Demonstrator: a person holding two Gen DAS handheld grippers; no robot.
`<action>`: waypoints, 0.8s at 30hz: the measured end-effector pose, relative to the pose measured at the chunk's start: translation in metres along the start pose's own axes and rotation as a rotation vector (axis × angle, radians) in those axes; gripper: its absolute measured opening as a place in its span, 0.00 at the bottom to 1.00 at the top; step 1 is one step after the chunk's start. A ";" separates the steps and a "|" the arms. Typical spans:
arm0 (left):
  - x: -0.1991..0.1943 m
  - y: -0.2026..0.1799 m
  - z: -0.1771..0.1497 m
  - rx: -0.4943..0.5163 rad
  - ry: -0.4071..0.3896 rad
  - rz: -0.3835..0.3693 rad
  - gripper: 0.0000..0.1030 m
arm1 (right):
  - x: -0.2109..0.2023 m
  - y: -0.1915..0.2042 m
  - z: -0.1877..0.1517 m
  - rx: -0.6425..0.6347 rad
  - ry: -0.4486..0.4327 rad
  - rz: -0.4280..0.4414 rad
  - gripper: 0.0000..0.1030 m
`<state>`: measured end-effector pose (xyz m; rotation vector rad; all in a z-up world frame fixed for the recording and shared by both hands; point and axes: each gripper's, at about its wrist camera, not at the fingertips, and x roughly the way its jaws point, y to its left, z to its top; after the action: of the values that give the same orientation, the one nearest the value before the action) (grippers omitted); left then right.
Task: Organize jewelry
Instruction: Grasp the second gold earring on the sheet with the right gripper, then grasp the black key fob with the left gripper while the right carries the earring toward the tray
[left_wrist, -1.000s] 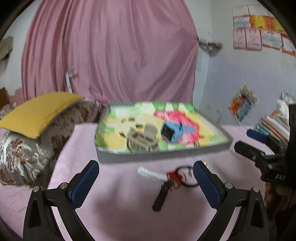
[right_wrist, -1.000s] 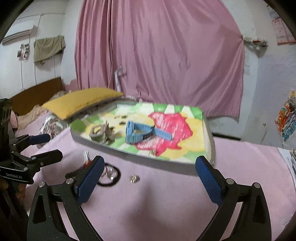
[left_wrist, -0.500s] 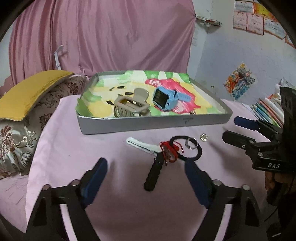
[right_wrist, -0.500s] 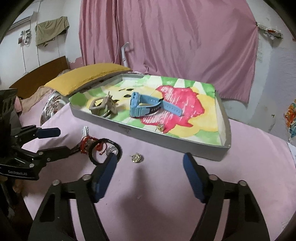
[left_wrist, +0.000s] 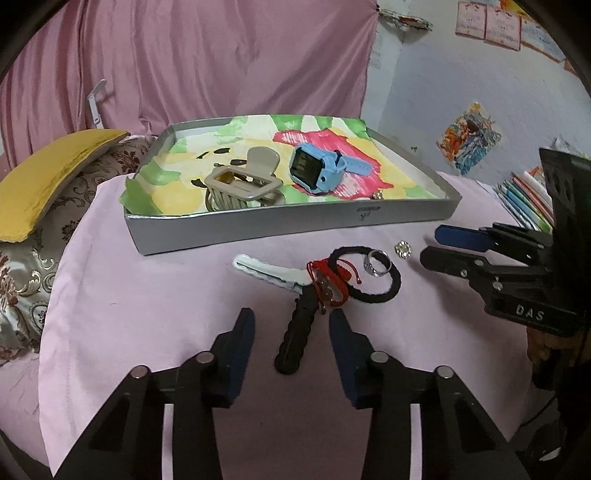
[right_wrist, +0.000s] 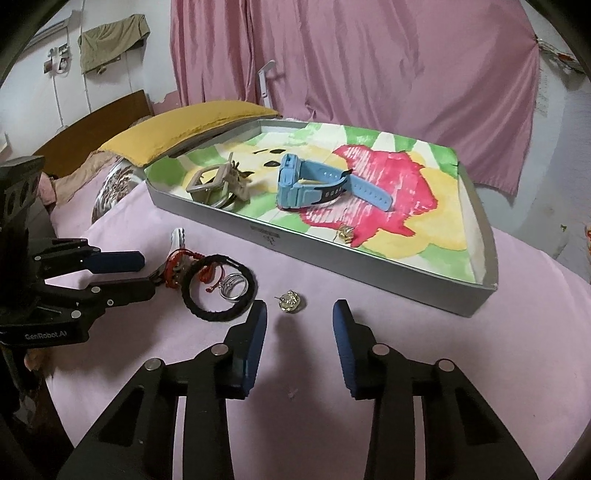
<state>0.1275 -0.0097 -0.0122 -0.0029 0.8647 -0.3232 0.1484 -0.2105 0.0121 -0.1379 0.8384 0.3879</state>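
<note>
Grippers both stood open, empty: left gripper (left_wrist: 291, 328) straddled the black hair clip (left_wrist: 298, 334), right gripper (right_wrist: 299, 314) faced the gold earring (right_wrist: 290, 301) on the pink cloth (right_wrist: 424, 350), outside the tray (right_wrist: 369, 275). Best to lower squarely, pinch low, lift clear of the wall.

Cloth (left_wrist: 147, 314): pink fabric, matt, smooth. Tray (left_wrist: 258, 229): grey card walls, matt; floor lined w/ crayoned paper. Watch (left_wrist: 314, 171): blue plastic, glossy screen. Claw clip (left_wrist: 240, 184): beige plastic, semi-gloss. Band (right_wrist: 218, 291): black braided fabric, rough. Ring (right_wrist: 232, 286): shiny metal. Stud (right_wrist: 290, 301): gold-tone metal, glinting. Black clip (left_wrist: 297, 339): matt, ribbed plastic. Gripper pads (right_wrist: 255, 339): blue, matt.
</note>
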 end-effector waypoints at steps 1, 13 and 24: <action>0.000 0.000 0.000 0.008 0.004 0.000 0.34 | 0.001 0.000 0.001 -0.003 0.004 0.001 0.31; 0.004 -0.005 0.008 0.038 0.056 -0.016 0.20 | 0.020 0.008 0.010 -0.041 0.065 0.027 0.26; 0.006 -0.010 0.012 0.069 0.096 -0.012 0.12 | 0.018 0.007 0.007 -0.040 0.065 0.048 0.11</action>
<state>0.1374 -0.0221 -0.0075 0.0720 0.9484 -0.3662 0.1617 -0.1972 0.0033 -0.1682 0.8997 0.4469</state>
